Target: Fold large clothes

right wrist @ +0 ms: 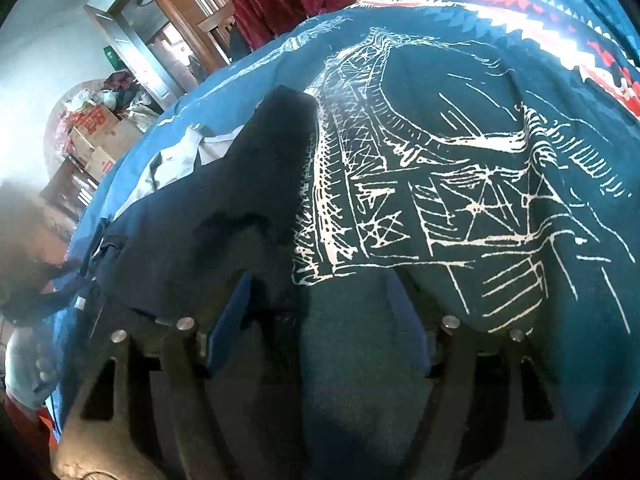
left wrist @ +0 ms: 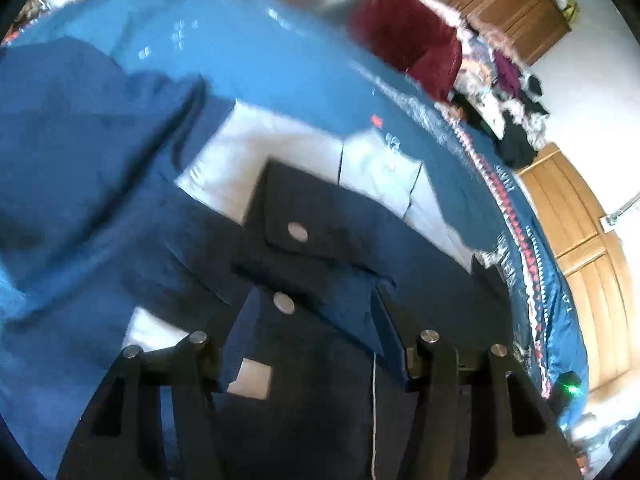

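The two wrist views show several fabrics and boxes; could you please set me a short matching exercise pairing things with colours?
Things:
1. garment with snap buttons
2. bed cover
3. plush blanket
4. cardboard boxes

Colours:
A. maroon
B. brown with red print
C. plain dark navy
D. blue with white line drawing

Pairs: 1-C, 2-D, 3-A, 4-B

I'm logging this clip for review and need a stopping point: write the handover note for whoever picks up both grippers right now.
Left gripper: jaws open, over the navy jacket's snap-buttoned flap, nothing clamped.
Right gripper: jaws open, just over the bedspread beside a dark jacket fold, gripping nothing.
The jacket lies spread and rumpled on the bed, pale lining showing.
Done: no tidy fold visible yet.
Left: smooth it, fold sleeves and body.
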`<state>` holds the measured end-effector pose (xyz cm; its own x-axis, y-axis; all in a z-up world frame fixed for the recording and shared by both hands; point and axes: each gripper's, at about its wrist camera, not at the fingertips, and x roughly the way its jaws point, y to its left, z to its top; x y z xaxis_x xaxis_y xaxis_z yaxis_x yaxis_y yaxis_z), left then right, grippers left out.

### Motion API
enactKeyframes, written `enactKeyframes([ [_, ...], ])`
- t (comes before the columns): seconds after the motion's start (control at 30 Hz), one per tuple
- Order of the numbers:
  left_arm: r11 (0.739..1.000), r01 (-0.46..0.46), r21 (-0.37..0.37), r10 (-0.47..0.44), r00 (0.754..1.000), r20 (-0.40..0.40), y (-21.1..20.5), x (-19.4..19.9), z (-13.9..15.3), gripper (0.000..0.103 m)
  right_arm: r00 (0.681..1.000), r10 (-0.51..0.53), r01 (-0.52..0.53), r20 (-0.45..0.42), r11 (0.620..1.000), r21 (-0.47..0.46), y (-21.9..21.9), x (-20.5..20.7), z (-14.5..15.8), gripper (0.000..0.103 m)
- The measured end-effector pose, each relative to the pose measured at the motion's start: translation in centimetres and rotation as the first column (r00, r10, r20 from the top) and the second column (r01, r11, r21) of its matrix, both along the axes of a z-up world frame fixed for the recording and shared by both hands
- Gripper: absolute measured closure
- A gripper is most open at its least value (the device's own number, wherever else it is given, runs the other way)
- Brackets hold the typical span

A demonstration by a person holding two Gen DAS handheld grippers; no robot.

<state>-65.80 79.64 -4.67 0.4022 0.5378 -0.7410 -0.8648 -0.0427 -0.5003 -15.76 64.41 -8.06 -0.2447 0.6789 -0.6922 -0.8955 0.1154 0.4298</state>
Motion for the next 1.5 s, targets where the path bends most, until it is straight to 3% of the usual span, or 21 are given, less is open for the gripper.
enactKeyframes([
  [0.1,0.998,-0.038,-0.044,0.039,0.999,0.015,0.9,0.2,-1.6,0.045,1.000,0.002,-0.002,-0.014,1.000,0.007,-0.1,0.2,-0.1,0.033],
  [0.37,0.995,-0.097,-0.016,0.098,0.994,0.046,2.6,0.3,-2.6,0.047,1.000,0.020,-0.020,0.002,1.000,0.012,0.0,-0.2,-0.1,0.027],
  [0.43,0.998,-0.057,-0.002,0.057,0.997,0.045,3.4,1.4,-2.6,0.099,1.000,0.019,-0.019,-0.006,1.000,0.016,-0.1,0.0,0.2,0.027],
  [0.47,0.999,-0.040,0.024,0.038,0.997,0.071,3.3,1.7,-1.8,0.098,1.000,0.020,-0.019,-0.018,1.000,0.023,-0.3,0.2,0.4,0.027],
  [0.53,0.990,-0.043,0.131,0.037,0.998,0.044,1.9,1.4,1.2,0.097,0.999,0.016,-0.014,-0.043,0.999,0.036,-0.8,0.6,0.6,0.027],
  [0.6,0.981,-0.073,0.179,0.069,0.997,0.031,1.1,-0.1,2.3,0.097,0.997,0.012,-0.009,-0.075,0.999,0.044,-1.2,1.2,0.6,0.028],
  [0.67,0.985,-0.120,0.125,0.120,0.993,0.012,1.7,-2.0,0.7,0.097,0.997,0.010,-0.007,-0.081,0.999,0.039,-1.3,1.3,0.6,0.030],
  [0.73,0.991,-0.125,0.038,0.123,0.991,0.044,2.5,-3.2,-2.2,0.097,0.997,0.014,-0.012,-0.076,0.999,0.031,-0.9,1.2,0.7,0.031],
  [0.8,0.993,-0.111,0.040,0.109,0.993,0.049,2.4,-2.9,-2.6,0.097,0.997,0.021,-0.019,-0.078,1.000,0.019,-0.4,1.0,0.8,0.033],
  [0.93,0.994,-0.101,0.045,0.098,0.993,0.058,2.4,-2.7,-2.6,0.096,0.997,0.071,-0.071,-0.018,0.997,-0.004,1.5,0.0,1.9,0.049],
  [1.03,0.994,-0.102,0.038,0.099,0.993,0.068,2.4,-2.7,-3.0,0.095,0.989,0.138,-0.143,-0.060,0.986,-0.089,3.0,-1.4,0.5,0.048],
  [1.07,0.995,-0.098,0.035,0.095,0.993,0.067,2.5,-2.8,-3.2,0.094,0.989,0.146,-0.149,-0.035,0.983,-0.107,3.0,-1.9,0.1,0.052],
  [1.1,0.996,-0.088,0.029,0.086,0.994,0.066,2.6,-2.6,-3.4,0.092,0.988,0.156,-0.155,-0.004,0.982,-0.106,2.8,-2.2,0.1,0.064],
  [1.13,0.996,-0.081,0.027,0.079,0.995,0.062,2.6,-2.4,-3.4,0.092,0.985,0.172,-0.172,-0.013,0.979,-0.108,2.8,-2.1,0.1,0.093],
  [1.2,0.997,-0.064,0.032,0.062,0.997,0.053,2.6,-2.2,-3.4,0.084,0.985,0.163,-0.169,-0.055,0.979,-0.116,2.8,-1.3,-0.6,0.094],
  [1.37,0.998,-0.063,0.012,0.062,0.997,0.044,3.0,-2.2,-3.8,0.082,0.985,0.172,-0.172,-0.015,0.975,-0.140,2.9,-1.9,-0.5,0.090],
  [1.4,0.998,-0.062,0.007,0.061,0.996,0.060,2.9,-2.5,-3.7,0.082,0.985,0.174,-0.170,0.015,0.975,-0.143,2.7,-2.2,0.2,0.084],
  [1.43,0.999,-0.053,0.008,0.053,0.996,0.066,2.7,-2.7,-3.4,0.082,0.983,0.171,-0.160,0.071,0.977,-0.142,2.5,-2.5,1.2,0.072],
  [1.47,0.999,-0.046,0.012,0.045,0.997,0.070,2.4,-2.7,-2.9,0.079,0.975,0.161,-0.142,0.154,0.982,-0.124,2.2,-2.8,2.6,0.058],
  [1.5,0.999,-0.035,0.023,0.033,0.996,0.081,1.7,-3.0,-2.4,0.072,0.966,0.138,-0.123,0.219,0.989,-0.080,2.3,-3.1,4.2,0.054],
])
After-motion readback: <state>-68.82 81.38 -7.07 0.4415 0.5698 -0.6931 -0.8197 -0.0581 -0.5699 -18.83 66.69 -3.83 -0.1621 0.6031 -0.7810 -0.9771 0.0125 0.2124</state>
